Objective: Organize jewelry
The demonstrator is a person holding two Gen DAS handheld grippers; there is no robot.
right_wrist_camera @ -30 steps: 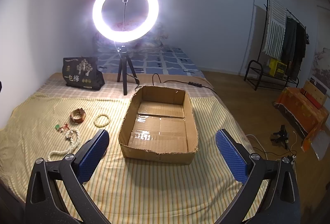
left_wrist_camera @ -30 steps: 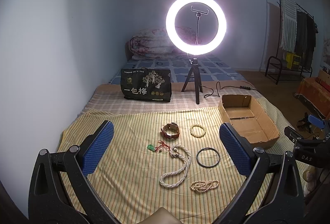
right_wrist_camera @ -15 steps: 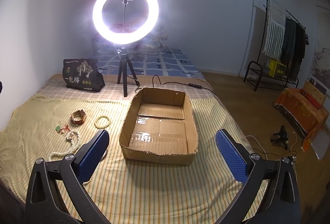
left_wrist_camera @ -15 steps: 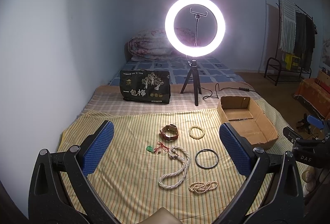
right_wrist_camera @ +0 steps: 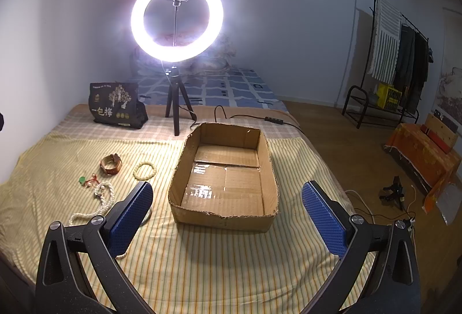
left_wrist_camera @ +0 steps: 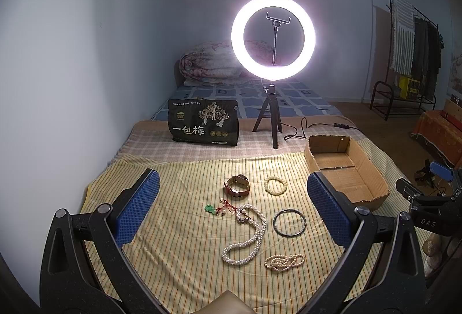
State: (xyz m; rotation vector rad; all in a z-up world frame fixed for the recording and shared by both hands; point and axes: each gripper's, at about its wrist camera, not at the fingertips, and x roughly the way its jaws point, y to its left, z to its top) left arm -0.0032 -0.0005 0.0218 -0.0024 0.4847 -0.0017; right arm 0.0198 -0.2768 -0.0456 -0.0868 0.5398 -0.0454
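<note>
So basically nothing's sorted yet: the watch [left_wrist_camera: 237, 189], bead bracelet [left_wrist_camera: 275, 186], pearl necklace [left_wrist_camera: 245, 236], black ring [left_wrist_camera: 289, 222] and green charm [left_wrist_camera: 210, 209] all lie loose on the striped blanket [left_wrist_camera: 173, 227]. My cardboard box [right_wrist_camera: 225, 215] sits empty beside them. Left claw [left_wrist_camera: 234, 213] and right claw [right_wrist_camera: 228, 215] hover spread wide, holding nothing.

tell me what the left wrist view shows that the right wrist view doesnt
Only the left wrist view shows the black ring whole, the small bead strand, and the right gripper's body at its right edge.

Only the right wrist view shows the whole box floor, bare and taped, and the floor clutter beside the bed.

Both show the watch, bead bracelet, green charm, long pearl necklace, ring light, black bag, and each view's own gripper open: left, right.
</note>
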